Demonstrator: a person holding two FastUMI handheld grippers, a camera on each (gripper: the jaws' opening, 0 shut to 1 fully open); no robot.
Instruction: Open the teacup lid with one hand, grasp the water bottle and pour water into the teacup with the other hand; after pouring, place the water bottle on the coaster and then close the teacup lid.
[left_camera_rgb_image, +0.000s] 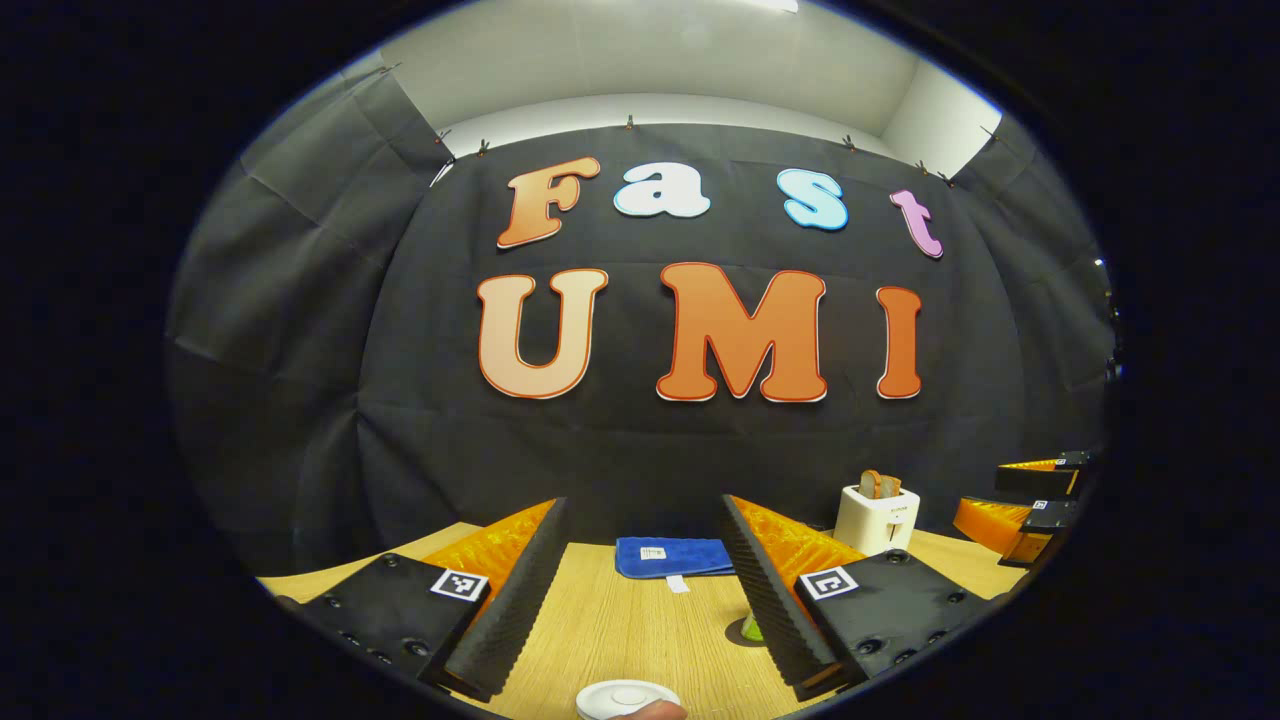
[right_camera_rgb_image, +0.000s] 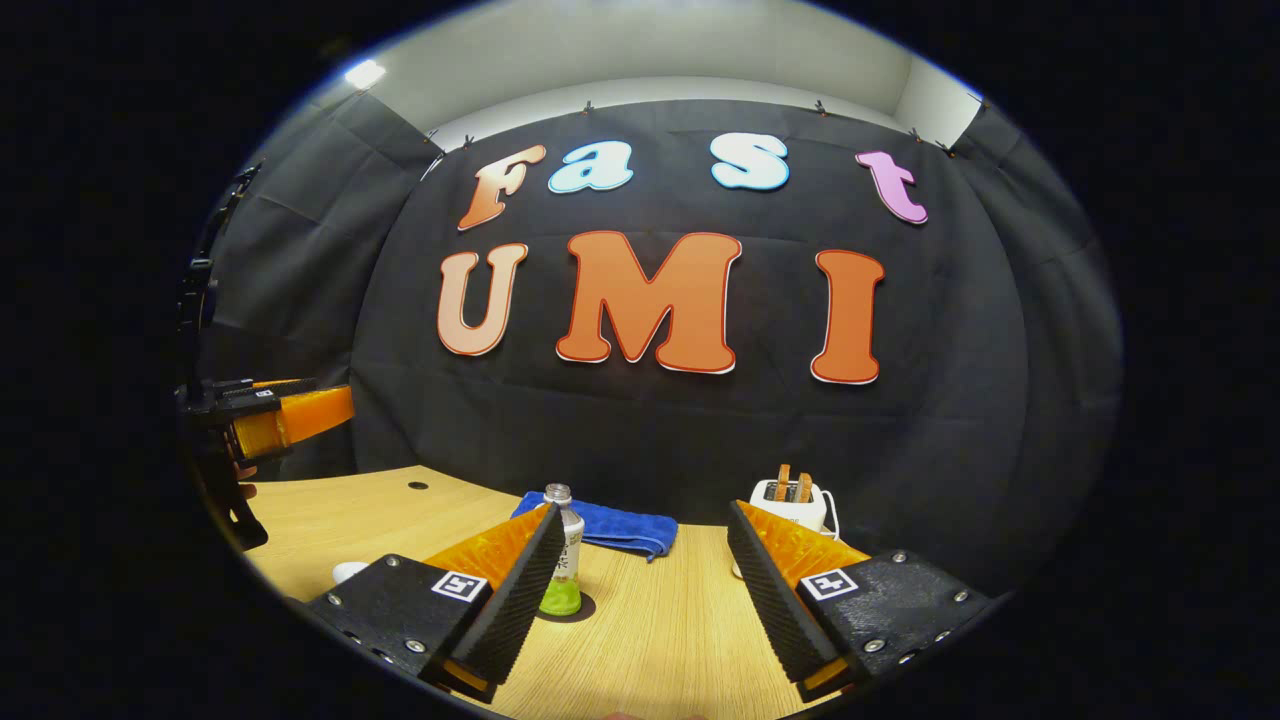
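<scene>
The white teacup lid (left_camera_rgb_image: 628, 697) sits on at the table's (left_camera_rgb_image: 640, 620) near edge, just below your left tool (left_camera_rgb_image: 640, 590), whose jaws gape empty; the water bottle (right_camera_rgb_image: 563, 555) stands on its dark coaster (right_camera_rgb_image: 585, 607) mid-table, your right tool (right_camera_rgb_image: 640, 590) likewise wide and empty. That fits either end of the job, so keep any approach square and slow, minding the blue cloth (right_camera_rgb_image: 612, 527) and toaster (right_camera_rgb_image: 795, 503) along the far edge.

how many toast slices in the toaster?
2, both brown toast slices standing upright side by side in the slots of the white toaster, at the table's far right. Any more inside would be hidden.
</scene>
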